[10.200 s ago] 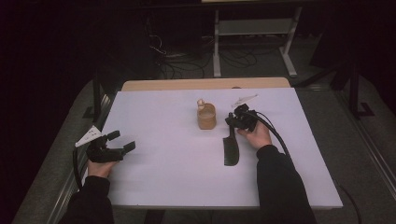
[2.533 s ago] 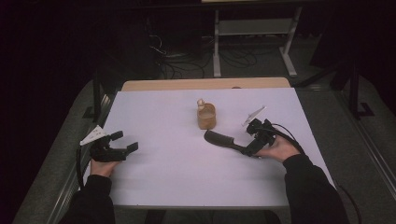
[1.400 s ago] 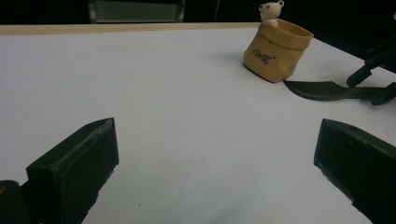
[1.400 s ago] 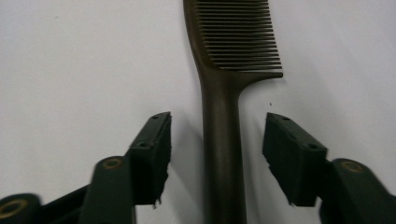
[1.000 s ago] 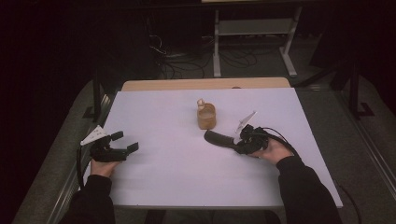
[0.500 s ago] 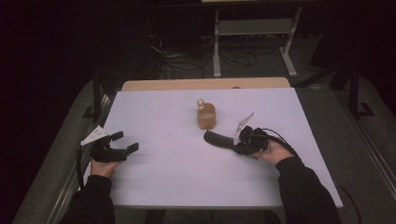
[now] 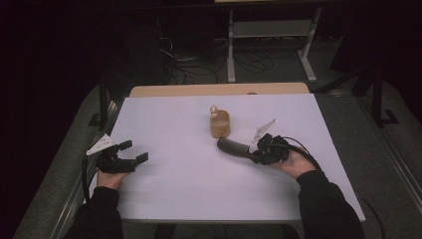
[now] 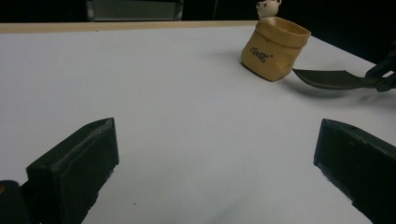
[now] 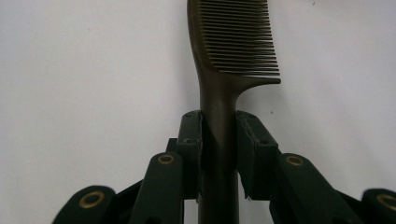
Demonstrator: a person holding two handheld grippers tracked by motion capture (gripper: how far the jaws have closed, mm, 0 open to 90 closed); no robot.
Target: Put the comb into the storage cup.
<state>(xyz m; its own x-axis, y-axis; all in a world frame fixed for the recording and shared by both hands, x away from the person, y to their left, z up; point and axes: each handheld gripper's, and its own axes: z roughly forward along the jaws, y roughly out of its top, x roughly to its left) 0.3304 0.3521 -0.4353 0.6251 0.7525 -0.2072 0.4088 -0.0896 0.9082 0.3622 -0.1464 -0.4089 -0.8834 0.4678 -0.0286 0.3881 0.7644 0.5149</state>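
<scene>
High view: a white table [image 7: 189,199] fills the middle of a dark room. Near its far centre stands a small tan pouch-shaped holder [image 7: 220,124], open at the top, with a tiny bear figure [image 7: 214,109] on its far rim; what lies inside cannot be made out. The right gripper [image 7: 260,153], held in the person's right hand [image 7: 293,164], pinches the handle of a dark comb [image 7: 234,147]. The comb lies low over the table just in front of the holder, its long axis running across the table, free end pointing to the person's left. At the left edge, the left hand [image 7: 110,178] holds the left gripper [image 7: 134,152], its jaws spread and holding nothing.

Left gripper view: two black jaws stand wide apart over bare white table. Beyond them the tan holder [image 8: 275,53] bears small printed lettering, the bear [image 8: 268,8] peeking over its rim. The comb [image 8: 329,78] reaches in from the right, its tip close to the holder.

Right gripper view: the jaws press on either side of the comb's [image 9: 231,60] narrow handle. The comb is dark brown, with fine, closely spaced teeth along its right side, pointing straight away from the camera.
</scene>
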